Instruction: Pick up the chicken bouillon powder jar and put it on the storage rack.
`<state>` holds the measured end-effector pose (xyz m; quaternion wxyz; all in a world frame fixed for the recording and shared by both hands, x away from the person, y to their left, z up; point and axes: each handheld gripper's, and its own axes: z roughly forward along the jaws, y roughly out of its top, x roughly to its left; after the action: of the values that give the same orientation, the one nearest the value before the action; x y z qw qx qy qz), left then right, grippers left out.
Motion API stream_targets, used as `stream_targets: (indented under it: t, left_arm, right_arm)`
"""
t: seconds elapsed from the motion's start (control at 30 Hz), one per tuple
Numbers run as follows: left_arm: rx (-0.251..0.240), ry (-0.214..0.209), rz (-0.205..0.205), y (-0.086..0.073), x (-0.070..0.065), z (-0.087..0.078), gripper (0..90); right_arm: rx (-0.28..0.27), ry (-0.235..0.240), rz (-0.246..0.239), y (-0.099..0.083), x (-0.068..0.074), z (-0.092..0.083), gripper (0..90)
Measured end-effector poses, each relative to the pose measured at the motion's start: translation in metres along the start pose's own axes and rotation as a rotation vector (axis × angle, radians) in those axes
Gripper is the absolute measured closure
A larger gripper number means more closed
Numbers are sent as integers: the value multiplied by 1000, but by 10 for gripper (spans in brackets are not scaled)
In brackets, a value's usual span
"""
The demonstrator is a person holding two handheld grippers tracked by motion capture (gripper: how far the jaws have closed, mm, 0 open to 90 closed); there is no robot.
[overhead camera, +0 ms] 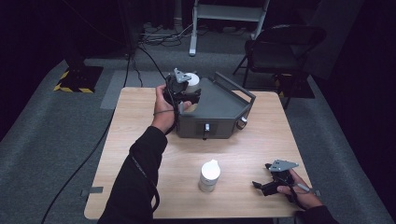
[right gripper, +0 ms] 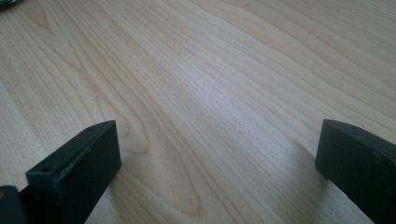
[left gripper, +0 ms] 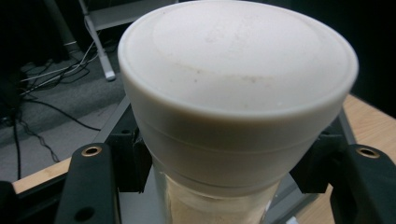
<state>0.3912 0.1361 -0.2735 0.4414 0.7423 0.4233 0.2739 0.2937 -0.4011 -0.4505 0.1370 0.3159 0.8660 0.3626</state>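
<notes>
The left gripper (overhead camera: pixel 187 88) is clamping a white-capped bottle (left gripper: pixel 236 100) at the grey tray's (overhead camera: pixel 219 100) back-left corner. A second bottle (overhead camera: pixel 209 175) is standing on the wooden table (overhead camera: pixel 140 126). The right gripper (overhead camera: pixel 264 179) is resting wide apart, gripping nothing.

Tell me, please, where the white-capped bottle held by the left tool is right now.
In the high view the bottle sits clamped in the left tool at the far left corner of the grey tray, above its edge.
</notes>
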Motion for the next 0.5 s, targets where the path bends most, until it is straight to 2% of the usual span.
stream_targets:
  t: [0.13, 0.23, 0.33, 0.5]
  left_arm:
    - [12, 4, -16, -1, 0, 10, 340]
    - [29, 10, -2, 0, -3, 16, 340]
    - [31, 2, -15, -2, -2, 21, 340]
    - [40, -2, -13, -4, -4, 27, 338]
  right_arm:
    - [-1, -1, -3, 0, 0, 0, 0]
    - [-1, -1, -2, 0, 0, 0, 0]
    - [-1, 0, -3, 0, 0, 0, 0]
    - [-1, 0, -4, 0, 0, 0, 0]
